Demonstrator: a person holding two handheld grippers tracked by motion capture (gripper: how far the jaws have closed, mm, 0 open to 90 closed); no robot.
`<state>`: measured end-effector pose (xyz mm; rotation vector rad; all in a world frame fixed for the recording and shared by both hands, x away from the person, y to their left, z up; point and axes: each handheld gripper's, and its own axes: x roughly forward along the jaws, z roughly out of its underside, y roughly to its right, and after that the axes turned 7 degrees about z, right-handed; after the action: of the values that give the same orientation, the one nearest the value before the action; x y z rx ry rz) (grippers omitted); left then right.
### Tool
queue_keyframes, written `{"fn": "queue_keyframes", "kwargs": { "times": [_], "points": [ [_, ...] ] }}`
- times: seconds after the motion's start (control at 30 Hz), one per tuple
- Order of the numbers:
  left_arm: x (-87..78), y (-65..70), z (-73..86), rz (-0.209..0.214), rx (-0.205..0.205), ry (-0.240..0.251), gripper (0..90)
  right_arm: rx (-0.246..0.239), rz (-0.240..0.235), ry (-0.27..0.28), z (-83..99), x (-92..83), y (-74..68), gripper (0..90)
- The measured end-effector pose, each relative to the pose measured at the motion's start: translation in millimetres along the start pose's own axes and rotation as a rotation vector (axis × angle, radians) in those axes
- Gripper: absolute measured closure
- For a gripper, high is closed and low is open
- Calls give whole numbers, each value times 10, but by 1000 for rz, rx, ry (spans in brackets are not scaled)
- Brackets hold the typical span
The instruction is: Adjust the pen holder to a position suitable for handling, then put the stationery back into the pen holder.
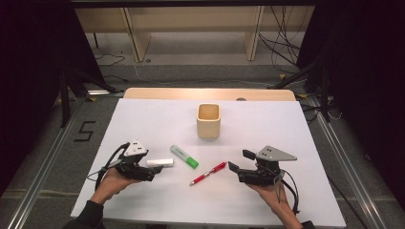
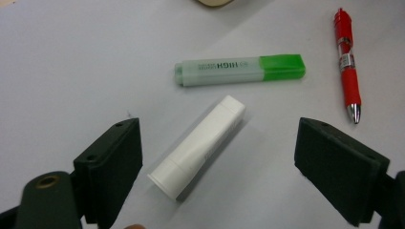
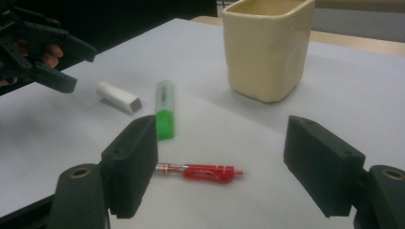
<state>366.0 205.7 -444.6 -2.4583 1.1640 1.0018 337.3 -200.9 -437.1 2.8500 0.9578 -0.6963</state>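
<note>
Left tongs (image 2: 217,167) stand apart around the white tube (image 2: 198,145) lying on the worktop (image 1: 267,129); right tongs (image 3: 219,167) gape near the pen (image 3: 200,171). Tube looks light, stiff (likely slippery): grip mid-body.

Beige cup (image 2: 216,2) was cut off by top edge in left gripper view, red pen's (image 3: 200,171) tip was hidden behind right tool's jaw, highlighter's (image 1: 184,156) print was too small to read.
</note>
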Motion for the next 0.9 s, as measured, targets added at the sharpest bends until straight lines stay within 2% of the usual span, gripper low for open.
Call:
{"fn": "queue_keyframes", "kwargs": {
  "times": [0.13, 0.17, 0.2, 0.27, 0.6, 0.63, 0.7, 0.8, 0.9],
  "points": [
    [19, -20, 3, -8, 20, -36, 163, -11, -6, -14, 40, -19, -45, 270],
    [25, -25, 1, -10, 40, -59, 164, -18, -7, -15, 45, -18, -54, 267],
    [25, -25, 1, -10, 40, -59, 164, -24, -7, -19, 47, -20, -61, 266],
    [35, -40, -23, -16, 59, -90, 165, -20, -13, -17, 52, -22, -66, 263],
    [112, -73, -142, 14, 102, -176, 173, -21, -38, -22, 83, -68, -98, 253],
    [131, -90, -168, 27, 118, -205, 179, -20, -38, -24, 88, -72, -99, 252],
    [163, -95, -192, 32, 122, -225, 184, -16, -41, -27, 98, -82, -101, 253],
    [221, -90, -229, 51, 152, -278, 181, -15, -44, -27, 102, -95, -106, 253],
    [292, -92, -255, 48, 184, -323, 189, -14, -45, -24, 100, -93, -97, 254]
  ]
}}
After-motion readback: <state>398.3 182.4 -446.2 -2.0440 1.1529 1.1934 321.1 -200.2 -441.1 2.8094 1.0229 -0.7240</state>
